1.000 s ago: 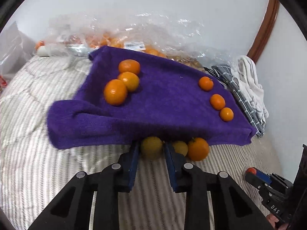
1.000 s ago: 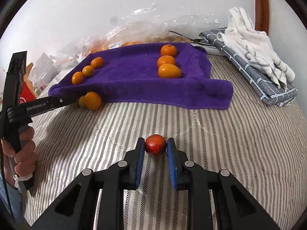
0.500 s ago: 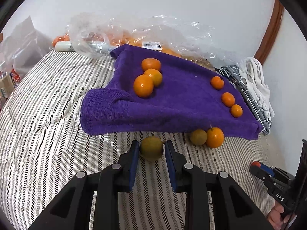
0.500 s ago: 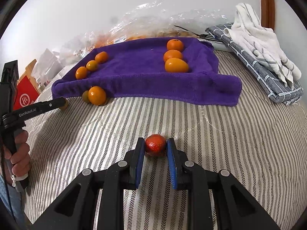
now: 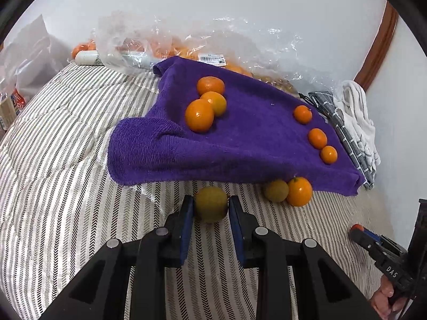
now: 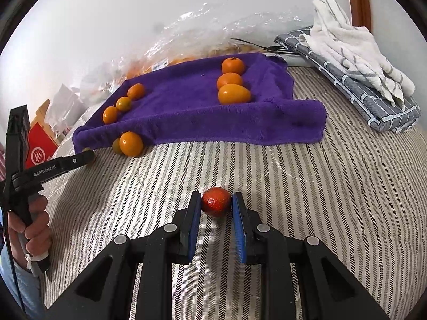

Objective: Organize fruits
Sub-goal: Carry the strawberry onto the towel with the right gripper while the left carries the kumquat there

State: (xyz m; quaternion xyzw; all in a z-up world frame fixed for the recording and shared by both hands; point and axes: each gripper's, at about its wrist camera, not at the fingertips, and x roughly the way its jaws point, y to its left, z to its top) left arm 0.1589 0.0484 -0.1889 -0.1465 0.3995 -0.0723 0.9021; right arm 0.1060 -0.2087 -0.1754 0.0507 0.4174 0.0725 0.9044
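Observation:
My left gripper [image 5: 210, 208] is shut on a yellow-green fruit [image 5: 210, 204], held just in front of the purple towel [image 5: 248, 144]. On the towel lie three larger oranges [image 5: 199, 115] at the left and three small oranges [image 5: 317, 138] along the right edge. A green-yellow fruit [image 5: 276, 190] and an orange [image 5: 299, 191] rest on the bedding at the towel's near edge. My right gripper [image 6: 216, 202] is shut on a small red fruit [image 6: 216, 201] above the striped bedding, well short of the towel [image 6: 186, 112].
Clear plastic bags of oranges [image 5: 186, 48] lie behind the towel by the wall. Folded grey and white cloths [image 6: 355, 61] sit at the right. A red box [image 6: 40, 149] and other packages stand at the left. Striped bedding [image 6: 320, 186] covers the surface.
The left gripper has drawn back from the towel's edge with the yellow-green fruit in it, leaving the other two fruits behind. The right gripper holds the red fruit in place.

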